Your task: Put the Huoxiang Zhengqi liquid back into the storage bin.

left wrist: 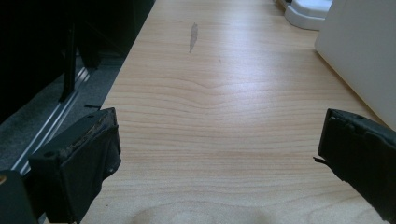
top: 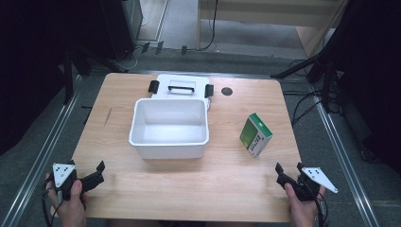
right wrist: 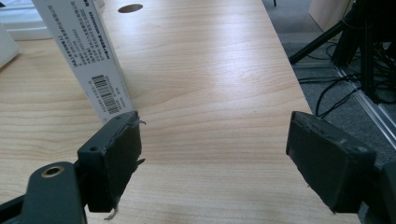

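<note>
A wooden table (top: 227, 175) carries an open white bin (top: 169, 128), with a green-and-white carton (top: 255, 135) standing to its right. Both the left gripper (top: 92, 176) and right gripper (top: 288, 174) rest at the near edge, jaws spread and empty. Likely best: the right gripper squares up to the carton's broad faces before closing.

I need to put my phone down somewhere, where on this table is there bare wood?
Bare wood lies left of the white bin, along the near edge between the left gripper and right gripper, and behind the green box by the round hole. It's tightest between bin and lid.
</note>
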The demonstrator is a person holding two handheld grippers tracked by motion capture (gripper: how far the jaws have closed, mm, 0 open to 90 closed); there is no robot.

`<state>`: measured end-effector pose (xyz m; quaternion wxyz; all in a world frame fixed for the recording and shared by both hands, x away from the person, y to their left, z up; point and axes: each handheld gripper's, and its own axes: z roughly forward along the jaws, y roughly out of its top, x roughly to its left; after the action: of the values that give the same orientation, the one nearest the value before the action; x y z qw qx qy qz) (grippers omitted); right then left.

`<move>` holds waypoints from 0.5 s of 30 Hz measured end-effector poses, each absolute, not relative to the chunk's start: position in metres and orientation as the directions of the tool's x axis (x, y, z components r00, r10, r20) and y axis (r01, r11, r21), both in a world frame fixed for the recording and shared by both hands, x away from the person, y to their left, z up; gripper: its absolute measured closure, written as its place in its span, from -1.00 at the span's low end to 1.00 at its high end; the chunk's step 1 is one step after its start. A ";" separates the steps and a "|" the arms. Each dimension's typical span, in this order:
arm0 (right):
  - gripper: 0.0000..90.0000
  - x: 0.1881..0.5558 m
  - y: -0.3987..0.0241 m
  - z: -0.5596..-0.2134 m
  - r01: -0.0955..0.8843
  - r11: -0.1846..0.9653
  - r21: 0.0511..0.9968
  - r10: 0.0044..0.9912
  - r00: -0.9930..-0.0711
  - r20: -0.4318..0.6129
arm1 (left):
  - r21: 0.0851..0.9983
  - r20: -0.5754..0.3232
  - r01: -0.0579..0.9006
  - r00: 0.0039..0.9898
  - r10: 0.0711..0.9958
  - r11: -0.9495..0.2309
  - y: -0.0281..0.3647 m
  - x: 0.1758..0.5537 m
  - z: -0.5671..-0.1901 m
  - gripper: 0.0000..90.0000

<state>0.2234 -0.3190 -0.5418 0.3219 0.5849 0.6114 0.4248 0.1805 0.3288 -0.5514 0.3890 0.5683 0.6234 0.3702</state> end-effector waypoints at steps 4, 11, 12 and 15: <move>-0.59 0.224 -0.318 -0.542 0.445 -0.035 0.895 0.989 -0.116 0.096 | 0.902 -0.071 0.424 -0.052 0.996 0.086 0.329 0.180 -0.551 -1.00; -0.54 0.223 -0.317 -0.540 0.461 -0.010 0.887 0.984 -0.155 0.092 | 0.901 -0.077 0.425 -0.054 0.996 0.092 0.329 0.180 -0.551 -1.00; -0.54 0.223 -0.316 -0.540 0.465 -0.001 0.886 0.983 -0.163 0.087 | 0.901 -0.074 0.424 -0.055 0.996 0.091 0.329 0.180 -0.551 -1.00; -0.54 0.224 -0.314 -0.538 0.489 0.049 0.871 0.983 -0.180 0.046 | 0.901 -0.072 0.425 -0.054 0.996 0.089 0.329 0.180 -0.551 -1.00</move>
<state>0.2240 -0.3138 -0.5376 0.3081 0.5613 0.6554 0.4006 0.1797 0.3285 -0.5513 0.3894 0.5667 0.6266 0.3668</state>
